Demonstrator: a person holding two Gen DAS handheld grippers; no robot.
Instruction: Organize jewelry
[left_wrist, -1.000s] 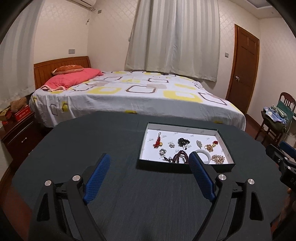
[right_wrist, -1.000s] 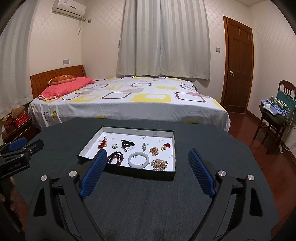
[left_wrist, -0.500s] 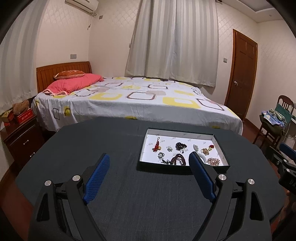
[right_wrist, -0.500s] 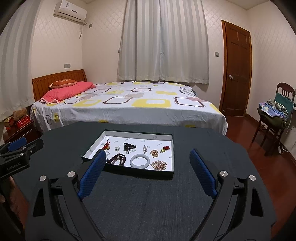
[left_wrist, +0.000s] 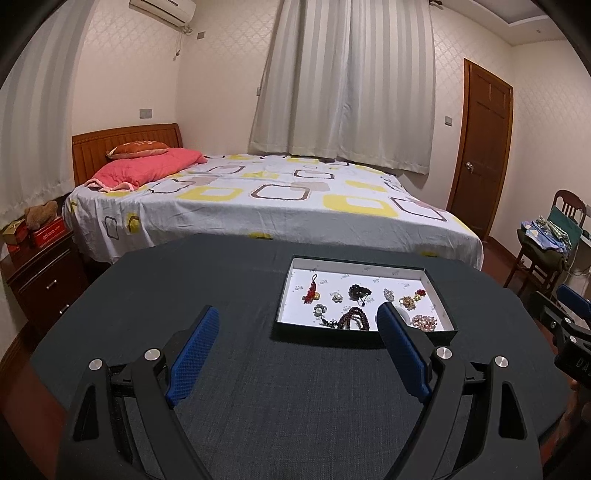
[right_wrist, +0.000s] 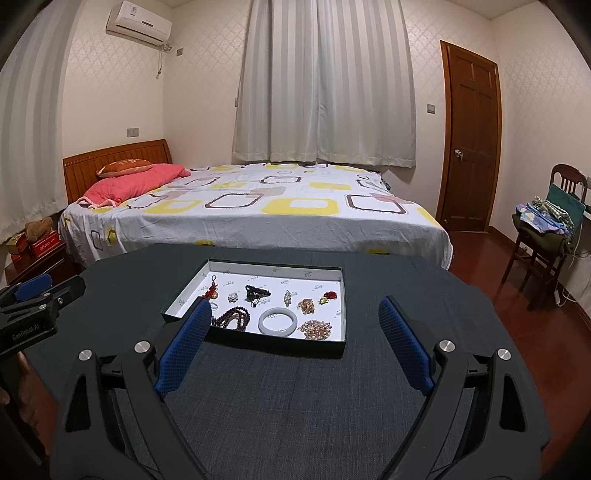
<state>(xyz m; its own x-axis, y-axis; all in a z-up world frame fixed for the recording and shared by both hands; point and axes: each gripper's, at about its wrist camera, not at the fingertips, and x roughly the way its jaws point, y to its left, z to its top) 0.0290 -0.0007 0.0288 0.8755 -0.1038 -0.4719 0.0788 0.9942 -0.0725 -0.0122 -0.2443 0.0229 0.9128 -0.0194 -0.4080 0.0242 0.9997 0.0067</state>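
Both grippers are hanging above the dark fabric-covered table (right_wrist: 295, 387) with nothing in them. The left gripper (left_wrist: 297, 317) has its jaws spread wide, and so does the right gripper (right_wrist: 295, 306), empty air between the blue ribbed pads on each.

All the jewelry sits in the shallow tray (right_wrist: 343, 295), dark outside with a white printed liner, in the middle of the right wrist frame and center-right in the left wrist one. I count roughly 9 pieces, though a few are too small to read properly.

My guess on handling:
- The pale bangle (right_wrist: 277, 321), lower middle of the tray, looks stiff, smooth and slippery, probably chips if dropped. I'd pinch across the band on 1 side, not span the whole ring.
- The dark red bead strand (right_wrist: 232, 317) to its left is limp and will drape and swing, so grab it where the loops bunch up.
- The gold cluster (right_wrist: 316, 329) in the lower right corner looks like a loose beaded heap, light and floppy.
- The red tassel charm (right_wrist: 211, 291) at upper left is soft cord, easy to grip by the knot.
- The little brooch-type bits in the back row lie flat, so they'll be fiddly against the liner.
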